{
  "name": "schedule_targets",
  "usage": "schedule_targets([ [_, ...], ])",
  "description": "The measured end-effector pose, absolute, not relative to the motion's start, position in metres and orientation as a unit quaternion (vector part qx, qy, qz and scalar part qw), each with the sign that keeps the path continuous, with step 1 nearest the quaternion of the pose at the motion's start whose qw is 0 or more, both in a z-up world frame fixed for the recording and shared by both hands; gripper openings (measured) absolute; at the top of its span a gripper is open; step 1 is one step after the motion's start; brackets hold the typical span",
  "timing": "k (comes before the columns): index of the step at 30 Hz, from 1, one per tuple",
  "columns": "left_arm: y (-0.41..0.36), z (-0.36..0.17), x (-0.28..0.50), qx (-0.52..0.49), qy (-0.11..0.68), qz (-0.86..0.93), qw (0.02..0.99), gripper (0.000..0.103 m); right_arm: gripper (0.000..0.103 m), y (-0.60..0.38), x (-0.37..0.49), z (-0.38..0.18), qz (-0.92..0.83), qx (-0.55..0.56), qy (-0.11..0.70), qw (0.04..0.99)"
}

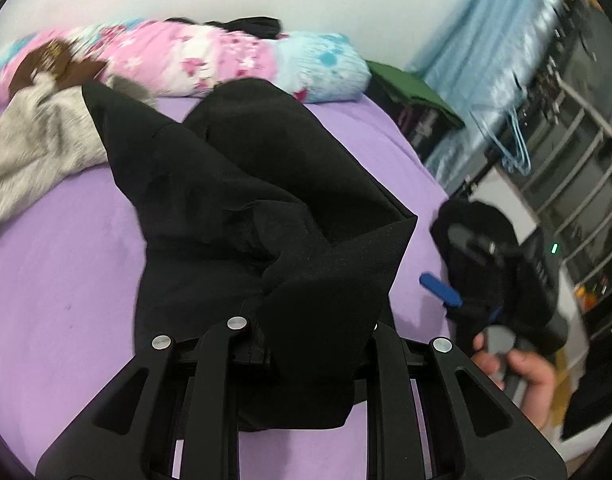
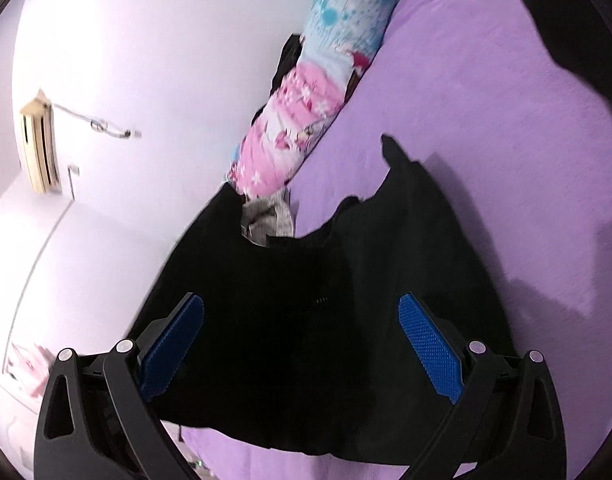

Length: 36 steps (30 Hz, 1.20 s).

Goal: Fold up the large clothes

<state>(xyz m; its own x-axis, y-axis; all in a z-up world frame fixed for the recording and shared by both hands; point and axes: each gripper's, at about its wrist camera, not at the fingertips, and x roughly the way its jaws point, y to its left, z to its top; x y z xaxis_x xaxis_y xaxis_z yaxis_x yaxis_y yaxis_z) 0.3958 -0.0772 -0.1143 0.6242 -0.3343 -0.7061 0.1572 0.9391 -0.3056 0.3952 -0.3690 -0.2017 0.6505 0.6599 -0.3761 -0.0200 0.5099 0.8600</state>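
Left hand-held gripper (image 1: 306, 344), at 6 o'clock, is clamped on a corner of the black garment (image 1: 242, 184), which trails toward 12 across the purple bed (image 1: 58, 264). Right hand-held gripper (image 2: 302, 344) gapes, holding nothing. Risk: a one-sided pull may bunch the cloth.

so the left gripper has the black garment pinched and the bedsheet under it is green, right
Not quite: the bedsheet is purple, not green, as the left wrist view shows. The rest holds: the left gripper is shut on the black garment.
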Motion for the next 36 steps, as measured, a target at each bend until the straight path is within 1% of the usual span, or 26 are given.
schedule_targets([
  [7,-0.156,-0.144,0.394,-0.031,0.42,-0.159,0.893,0.017,0.096,-0.403,0.395,-0.2,0.227,0.476,0.347,0.775],
  [13,-0.203,-0.195,0.389,0.042,0.434,-0.152,0.887,0.017,0.096,-0.425,0.399,-0.208,0.214,0.481,0.37,0.766],
  [19,-0.229,-0.238,0.378,0.116,0.431,-0.139,0.884,0.017,0.096,-0.419,0.404,-0.213,0.215,0.447,0.408,0.766],
  [25,-0.248,-0.259,0.371,0.179,0.41,-0.127,0.885,0.018,0.096,-0.403,0.413,-0.215,0.237,0.402,0.436,0.77],
  [29,-0.253,-0.27,0.367,0.215,0.398,-0.122,0.884,0.019,0.096,-0.395,0.42,-0.215,0.303,0.382,0.437,0.756],
  [33,-0.254,-0.274,0.36,0.259,0.382,-0.13,0.878,0.021,0.096,-0.391,0.429,-0.222,0.372,0.413,0.424,0.715],
  [36,-0.251,-0.271,0.354,0.284,0.374,-0.137,0.872,0.03,0.097,-0.383,0.437,-0.229,0.396,0.409,0.434,0.699],
])
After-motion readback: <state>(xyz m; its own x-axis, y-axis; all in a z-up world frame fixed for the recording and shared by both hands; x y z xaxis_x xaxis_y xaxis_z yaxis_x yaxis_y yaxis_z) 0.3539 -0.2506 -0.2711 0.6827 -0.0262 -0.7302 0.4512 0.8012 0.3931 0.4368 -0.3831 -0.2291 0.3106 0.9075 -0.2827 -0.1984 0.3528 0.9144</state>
